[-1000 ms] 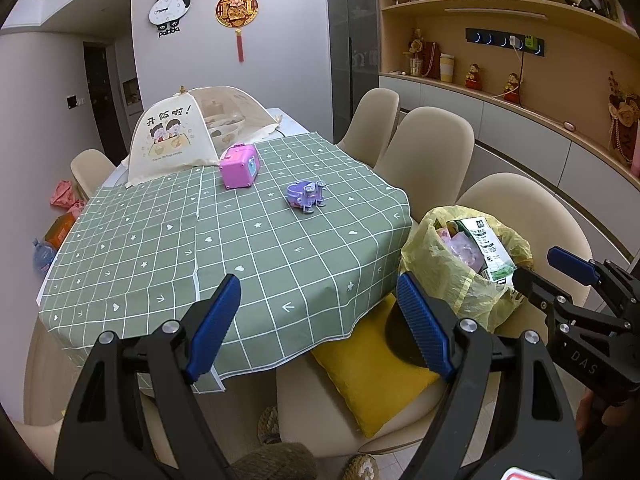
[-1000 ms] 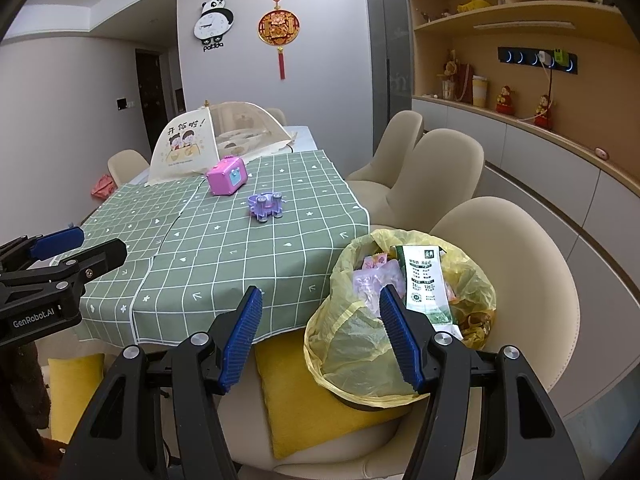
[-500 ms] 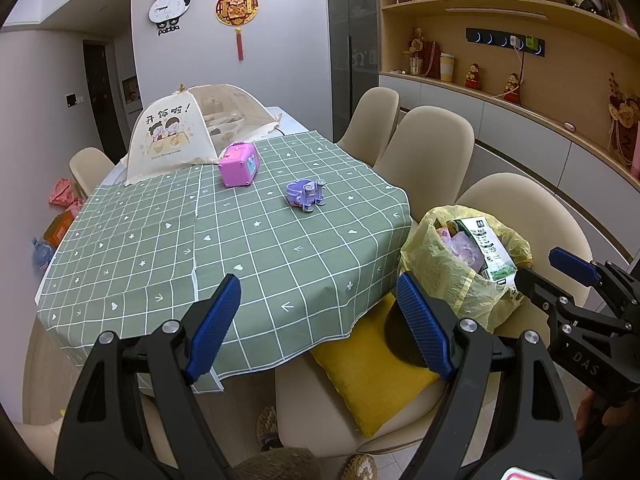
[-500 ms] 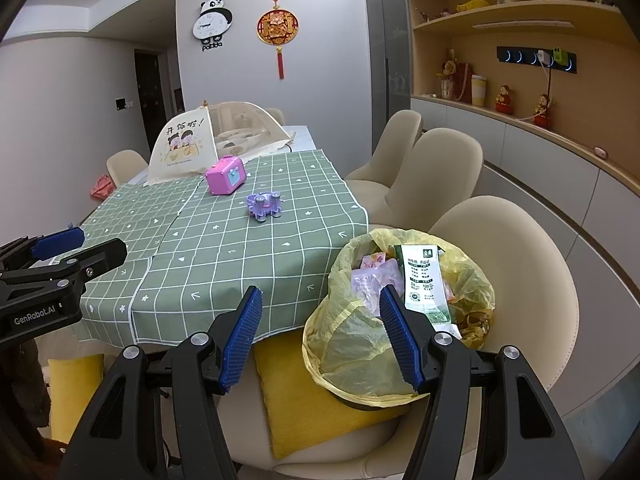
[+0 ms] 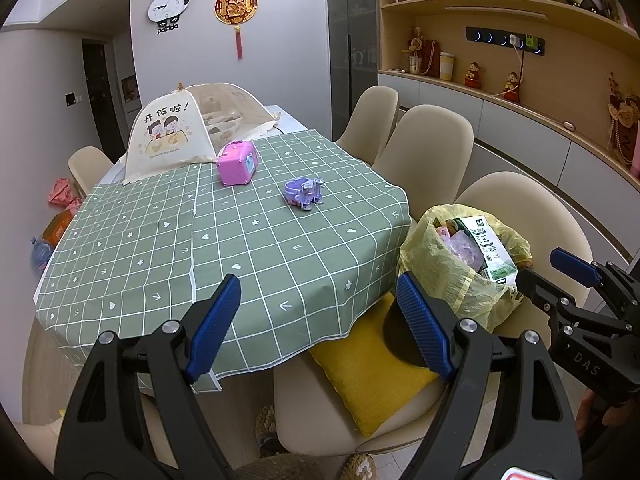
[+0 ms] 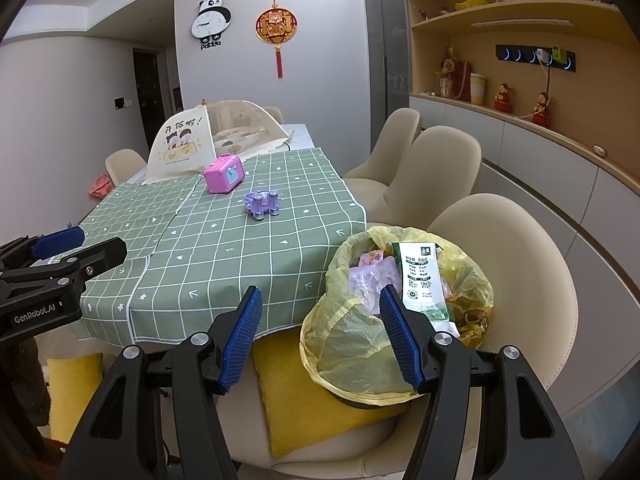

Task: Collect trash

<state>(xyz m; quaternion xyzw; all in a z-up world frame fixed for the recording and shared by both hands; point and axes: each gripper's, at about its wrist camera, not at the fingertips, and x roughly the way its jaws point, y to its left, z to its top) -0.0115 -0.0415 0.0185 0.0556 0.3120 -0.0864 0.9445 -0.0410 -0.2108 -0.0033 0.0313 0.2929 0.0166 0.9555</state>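
- The left gripper (image 5: 318, 320), a black frame with ribbed blue pads, is filling the bottom of the left wrist view; its jaws are standing wide apart and holding nothing.
- The right gripper (image 6: 320, 334), of the same build, is sitting at the bottom centre of the right wrist view, its jaws likewise spread wide with nothing between them.
- The black bin lined with a crinkled yellow plastic bag (image 6: 360, 332) is standing on a yellow cushion (image 6: 304, 404) on the seat of a cream shell chair (image 6: 516, 248), at lower right of centre in the right wrist view and at the right of the left wrist view (image 5: 460, 276).
- A white and green printed food packet (image 6: 420, 280) is sticking out of the bag's mouth, beside a pale purple plastic piece (image 6: 366, 280).
- The right gripper's right pad is showing in front of the bag's near side; whether it is touching the bag cannot be told.
- A table under a green cloth with a white grid (image 5: 240, 240) is lying across the middle of both views.
- On the cloth, a pink boxy toy (image 5: 237, 163) is standing near the far end, and a small purple toy vehicle (image 5: 304, 193) is sitting to its right, closer in.
- A cream mesh food cover with a cartoon print (image 5: 172, 136) is standing at the table's far end, upper left of centre.
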